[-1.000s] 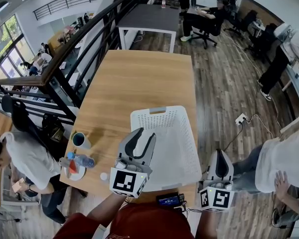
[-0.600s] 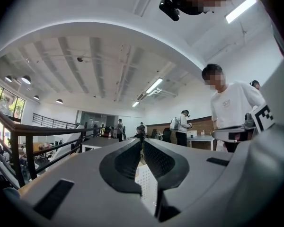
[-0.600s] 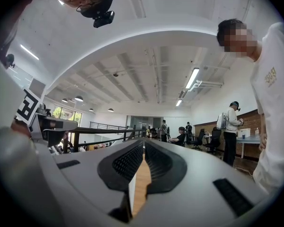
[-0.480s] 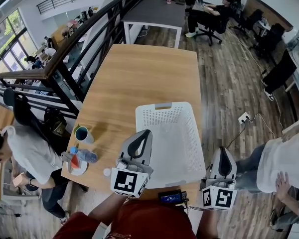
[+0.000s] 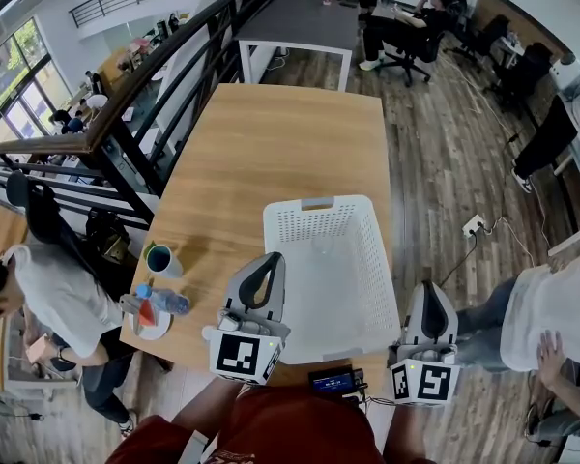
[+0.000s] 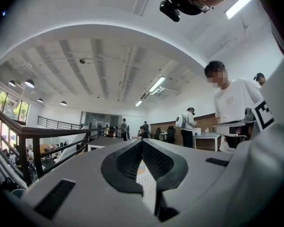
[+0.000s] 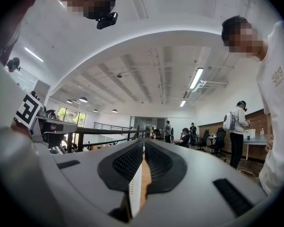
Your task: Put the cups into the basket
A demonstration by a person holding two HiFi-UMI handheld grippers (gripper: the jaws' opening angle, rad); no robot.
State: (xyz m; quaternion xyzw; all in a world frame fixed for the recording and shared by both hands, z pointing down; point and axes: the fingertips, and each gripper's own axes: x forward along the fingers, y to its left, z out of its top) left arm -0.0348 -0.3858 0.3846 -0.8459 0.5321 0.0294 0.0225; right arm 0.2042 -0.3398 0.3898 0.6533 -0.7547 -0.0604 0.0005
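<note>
A white perforated basket (image 5: 353, 293) stands on the wooden table (image 5: 271, 153) near its front edge. A cup with a dark teal inside (image 5: 160, 260) sits on the table's left side, apart from the basket. My left gripper (image 5: 271, 257) hovers at the basket's left rim; its jaws have just been closing and now meet with nothing between them (image 6: 142, 141). My right gripper (image 5: 424, 287) hangs off the table's right edge beside the basket, shut and empty (image 7: 144, 142). I cannot make out any cup inside the basket.
A plastic bottle (image 5: 164, 303) and a small plate with something red (image 5: 147, 325) lie at the table's front left corner. A black railing (image 5: 145, 95) runs along the left. A person in white (image 5: 551, 317) stands close on the right; another sits at the left.
The left gripper's jaws stood apart a second ago and are now together. That gripper has drifted slightly toward me along the basket's left side. The right gripper has stayed put.
</note>
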